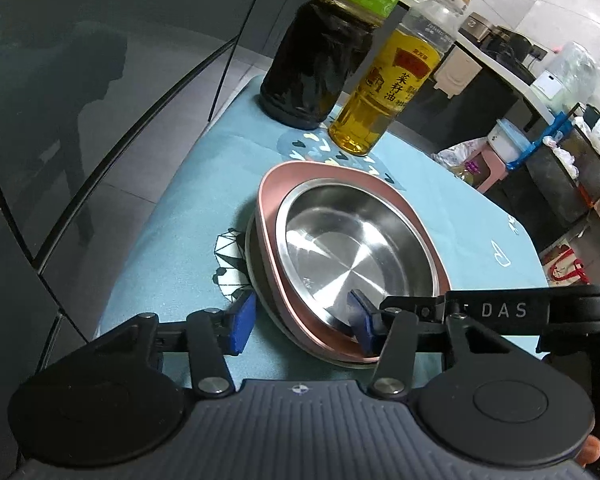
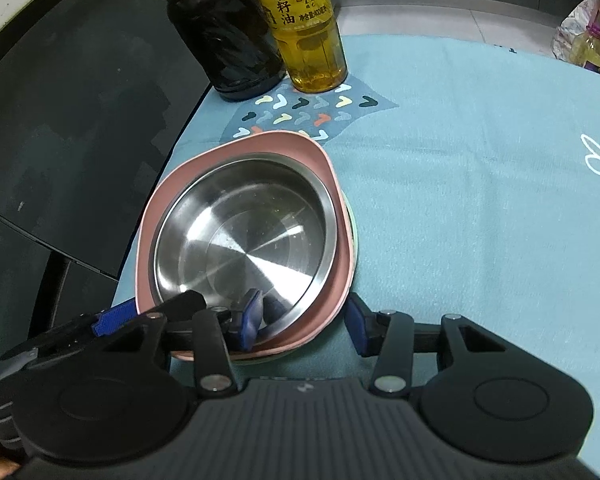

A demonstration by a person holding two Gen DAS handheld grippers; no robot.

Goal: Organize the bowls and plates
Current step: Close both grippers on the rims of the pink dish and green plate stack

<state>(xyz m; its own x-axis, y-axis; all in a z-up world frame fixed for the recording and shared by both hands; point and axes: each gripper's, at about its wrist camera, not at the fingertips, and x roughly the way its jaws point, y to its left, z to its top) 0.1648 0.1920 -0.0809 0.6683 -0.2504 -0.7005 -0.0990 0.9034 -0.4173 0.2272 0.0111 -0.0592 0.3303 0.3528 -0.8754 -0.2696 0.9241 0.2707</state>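
the left gripper [image 1: 300, 330] stands wide with its fingers straddling the near rim of the pink bowl [image 1: 270, 216], one pad outside and one over the steel bowl [image 1: 352, 240] nested in it, and the right gripper [image 2: 306, 322], equally wide, straddles the same near rim from the other side, likely to steady or lift the stack. the steel bowl is empty (a paler dish peeks beneath the pink bowl). behind the pink bowl stand a dark vinegar bottle [image 1: 316, 64] and an oil bottle [image 1: 380, 92].
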